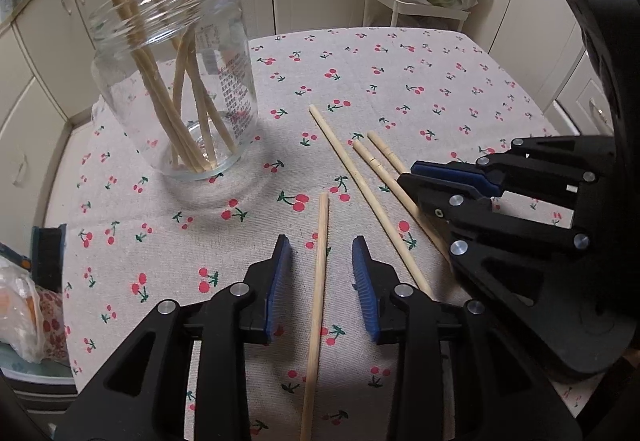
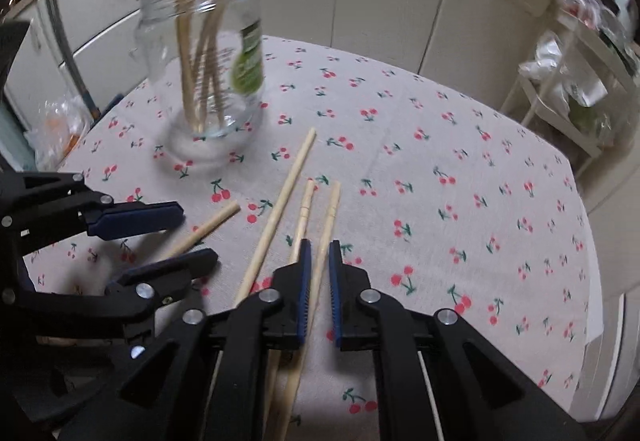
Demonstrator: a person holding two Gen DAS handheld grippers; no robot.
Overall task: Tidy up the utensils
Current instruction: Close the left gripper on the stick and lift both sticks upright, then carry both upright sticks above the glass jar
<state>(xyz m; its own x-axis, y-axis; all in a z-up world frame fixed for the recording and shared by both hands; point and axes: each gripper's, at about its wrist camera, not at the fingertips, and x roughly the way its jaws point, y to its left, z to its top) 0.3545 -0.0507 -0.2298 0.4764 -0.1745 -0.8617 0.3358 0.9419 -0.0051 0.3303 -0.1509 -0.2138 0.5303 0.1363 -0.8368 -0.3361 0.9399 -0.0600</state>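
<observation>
Left gripper point(image 1: 322, 281) gapes astride a chopstick point(image 1: 318, 281) at lower centre; we centre it, then clamp before lifting to the jar point(image 1: 176, 81).

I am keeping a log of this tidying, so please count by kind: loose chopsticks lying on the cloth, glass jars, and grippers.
Loose chopsticks on the cloth: 4
Glass jar: 1
Grippers: 2 (left gripper, right gripper)
Total: 7
The chopsticks standing in the jar overlap too much to count.
</observation>
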